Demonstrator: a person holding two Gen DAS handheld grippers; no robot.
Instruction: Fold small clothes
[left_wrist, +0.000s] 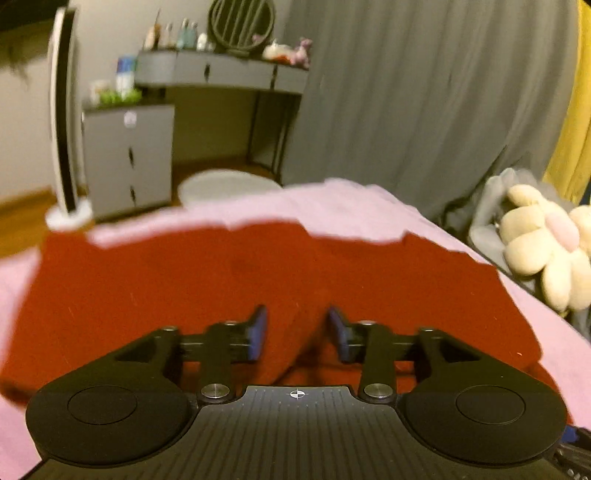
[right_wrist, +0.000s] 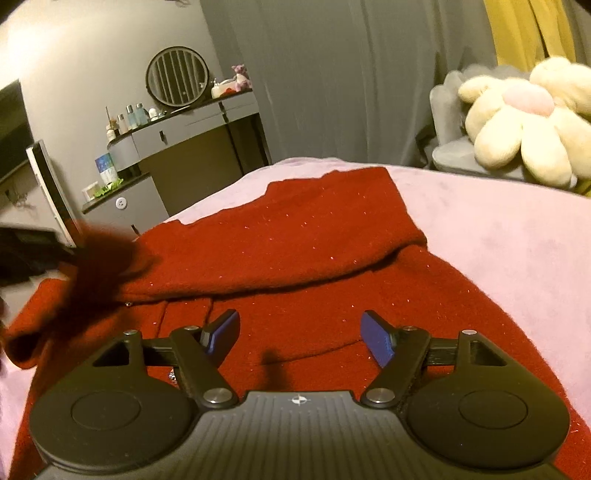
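A red sparkly knit garment (right_wrist: 295, 243) lies spread on a pink bed cover (right_wrist: 517, 236), with one part folded over across its middle. In the left wrist view the garment (left_wrist: 184, 280) fills the centre, and a raised fold of it stands between the blue pads of my left gripper (left_wrist: 297, 334), whose jaws are partly closed around it. My right gripper (right_wrist: 299, 338) is open and empty just above the near part of the garment. The left gripper shows blurred at the left edge of the right wrist view (right_wrist: 33, 251), holding up red fabric.
A cream flower-shaped plush (right_wrist: 524, 122) sits on a grey chair right of the bed. A grey dresser (right_wrist: 192, 136) with a round mirror and bottles stands behind, beside a grey curtain (right_wrist: 351, 74). A white standing panel (left_wrist: 64, 122) is at left.
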